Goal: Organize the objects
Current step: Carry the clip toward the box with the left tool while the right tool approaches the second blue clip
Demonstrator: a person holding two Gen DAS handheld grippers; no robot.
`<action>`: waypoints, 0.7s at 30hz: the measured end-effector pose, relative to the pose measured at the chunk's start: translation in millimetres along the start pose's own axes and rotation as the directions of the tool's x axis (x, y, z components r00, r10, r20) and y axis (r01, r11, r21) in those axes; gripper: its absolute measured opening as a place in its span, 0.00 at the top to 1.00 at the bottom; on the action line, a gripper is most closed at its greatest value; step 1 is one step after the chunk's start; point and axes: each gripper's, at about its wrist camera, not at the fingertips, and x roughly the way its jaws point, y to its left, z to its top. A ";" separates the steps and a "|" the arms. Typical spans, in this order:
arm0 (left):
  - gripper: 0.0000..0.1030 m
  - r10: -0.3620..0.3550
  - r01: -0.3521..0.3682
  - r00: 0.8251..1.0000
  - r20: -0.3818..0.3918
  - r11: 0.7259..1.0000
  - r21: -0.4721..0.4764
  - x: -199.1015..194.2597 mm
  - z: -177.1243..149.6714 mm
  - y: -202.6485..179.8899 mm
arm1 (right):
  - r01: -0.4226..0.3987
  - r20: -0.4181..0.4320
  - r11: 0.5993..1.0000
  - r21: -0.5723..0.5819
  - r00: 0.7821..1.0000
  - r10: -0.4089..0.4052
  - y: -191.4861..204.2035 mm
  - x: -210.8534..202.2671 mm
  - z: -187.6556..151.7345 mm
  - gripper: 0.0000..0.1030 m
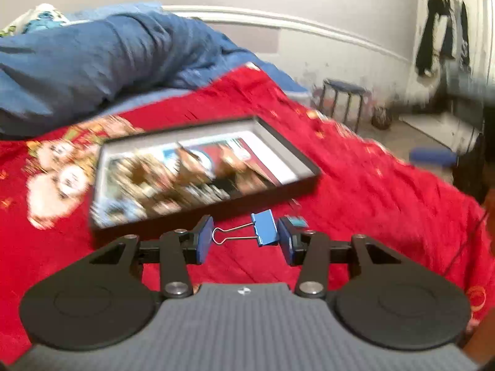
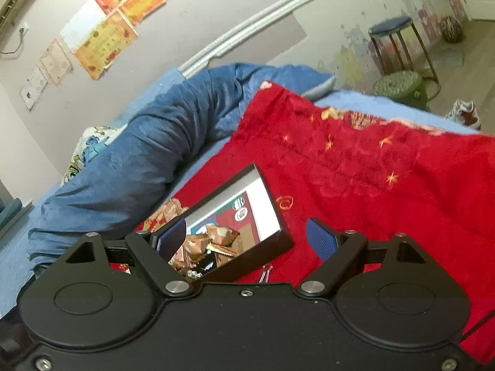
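Pads of the left gripper point(image 1: 246, 238) press a blue binder clip point(image 1: 263, 228) from both ends: the wire handle touches the left pad, the blue body touches the right pad. The clip is held sideways above the red blanket point(image 1: 355, 185). Behind it lies a shallow black box point(image 1: 204, 167) with blurred printed things inside. The right gripper point(image 2: 247, 239) stands wide and holds nothing; a pink clip point(image 2: 265, 273) lies just under it, near the box corner.
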 end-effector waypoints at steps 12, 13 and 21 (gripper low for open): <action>0.52 0.098 -0.094 0.995 0.028 0.990 -0.101 27.3 -4.1 38.8 | 0.170 -0.154 0.940 -0.295 0.963 -0.223 45.9 107.8 -60.3 0.31; 0.52 0.096 -0.093 0.995 0.028 0.991 -0.096 28.7 -4.5 36.4 | 0.175 -0.164 0.930 -0.322 0.958 -0.237 49.5 113.8 -66.5 0.31; 0.52 0.146 -0.148 0.989 -0.035 0.987 -0.068 29.3 -14.6 19.7 | 0.200 -0.175 0.890 -0.409 0.940 -0.292 58.1 146.3 -93.4 0.38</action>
